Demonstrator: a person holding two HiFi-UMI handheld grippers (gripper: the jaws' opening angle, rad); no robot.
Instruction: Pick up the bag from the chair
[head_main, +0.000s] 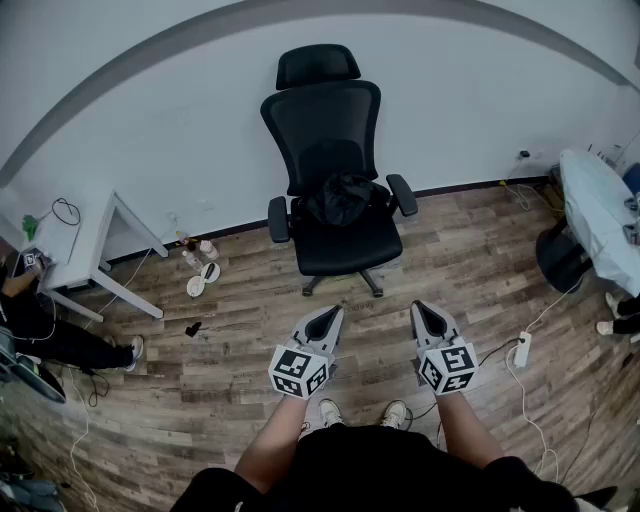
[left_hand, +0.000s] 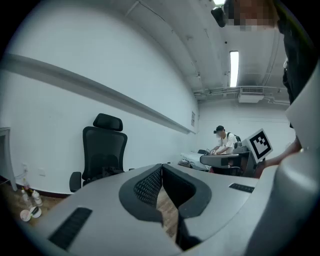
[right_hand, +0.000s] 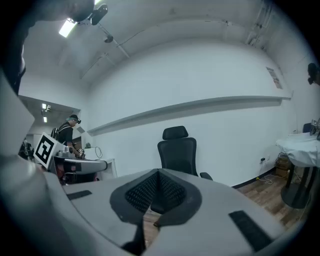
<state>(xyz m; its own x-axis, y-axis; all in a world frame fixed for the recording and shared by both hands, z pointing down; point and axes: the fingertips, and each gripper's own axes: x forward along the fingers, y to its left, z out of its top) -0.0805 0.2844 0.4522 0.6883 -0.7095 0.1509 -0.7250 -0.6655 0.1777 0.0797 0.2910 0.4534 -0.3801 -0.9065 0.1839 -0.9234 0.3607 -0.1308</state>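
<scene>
A black bag lies slumped on the seat of a black office chair that stands against the white wall. My left gripper and right gripper hover side by side over the wooden floor, a short way in front of the chair, both pointing towards it. Each has its jaws shut with nothing between them. In the left gripper view, the chair stands left of the shut gripper, with the bag dark on its seat. The right gripper view shows the chair just behind the shut gripper; the bag is hidden there.
A white desk stands at the left with bottles and cups on the floor beside it, and a person sits nearby. A cloth-covered table is at the right. A power strip and cables lie on the floor.
</scene>
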